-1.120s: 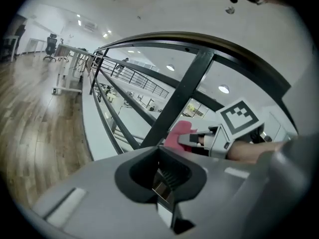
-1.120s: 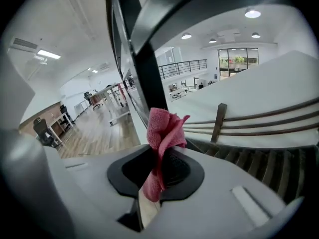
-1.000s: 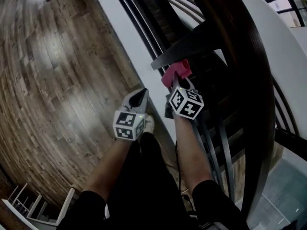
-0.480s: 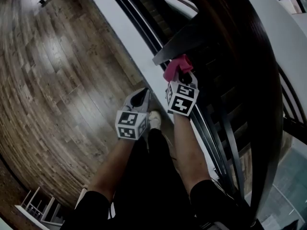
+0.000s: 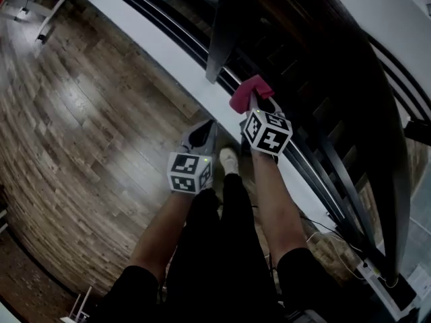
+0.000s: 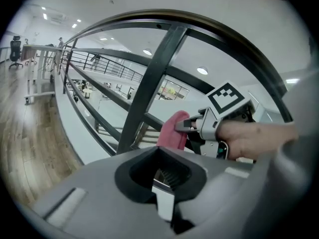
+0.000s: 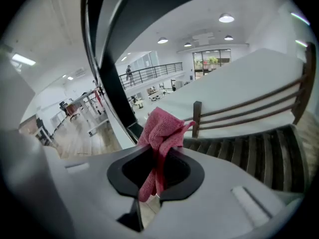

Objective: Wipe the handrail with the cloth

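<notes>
A pink cloth (image 5: 249,93) hangs bunched from my right gripper (image 5: 254,108), which is shut on it. The cloth (image 7: 160,128) is held up beside a dark slanted post (image 5: 219,32), just under the broad dark curved handrail (image 5: 337,59); whether it touches the rail I cannot tell. In the left gripper view the cloth (image 6: 173,131) and the right gripper (image 6: 192,126) show beyond the post (image 6: 149,83), below the arching handrail (image 6: 209,26). My left gripper (image 5: 202,134) is lower and to the left, over the floor, shut with nothing in it.
Wooden floor (image 5: 81,113) lies to the left of a white ledge (image 5: 168,52) that runs under the railing. Dark stair treads (image 7: 249,153) drop away on the right. A white shoe (image 5: 229,159) stands by the ledge. Cables (image 5: 323,234) lie at lower right.
The head view has swung, so the railing now slants across the top. My right gripper stays shut on the cloth by the post. My left gripper keeps its place beside it.
</notes>
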